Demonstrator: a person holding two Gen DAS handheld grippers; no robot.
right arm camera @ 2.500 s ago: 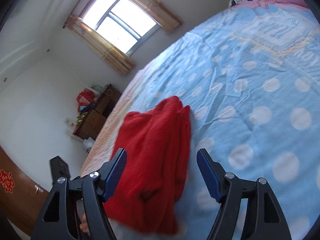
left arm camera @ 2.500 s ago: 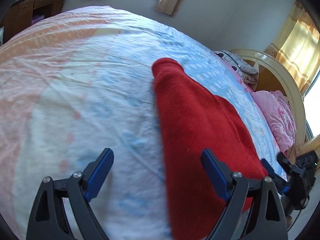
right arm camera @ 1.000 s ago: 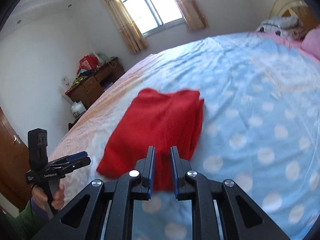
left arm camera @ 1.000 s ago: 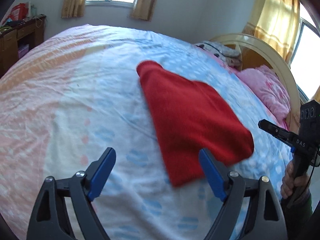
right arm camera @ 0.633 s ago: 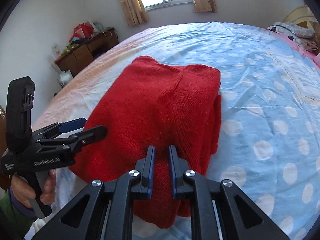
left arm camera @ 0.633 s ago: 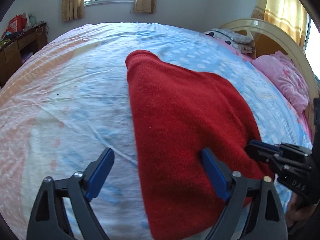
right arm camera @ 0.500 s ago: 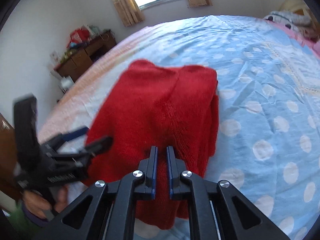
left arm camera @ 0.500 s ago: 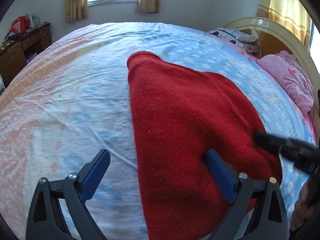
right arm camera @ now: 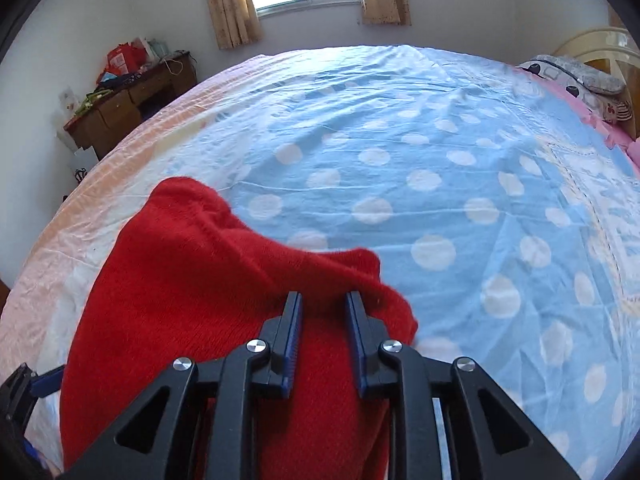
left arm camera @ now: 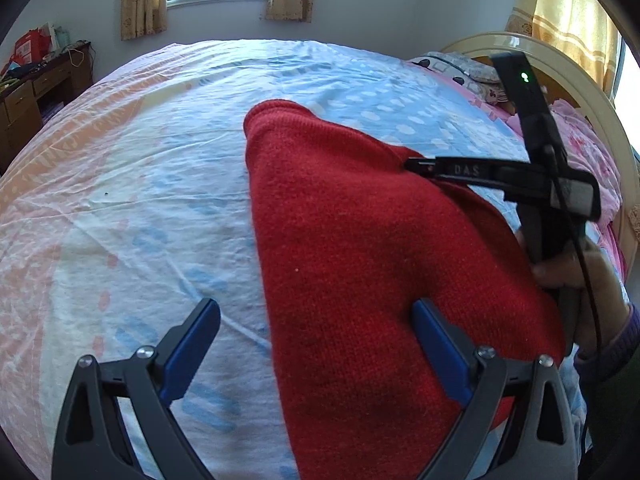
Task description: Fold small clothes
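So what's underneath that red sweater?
The red sweater lies on the polka-dot bedsheet, which shows all around it. Whatever sits directly beneath the knit is covered, so I can't tell.
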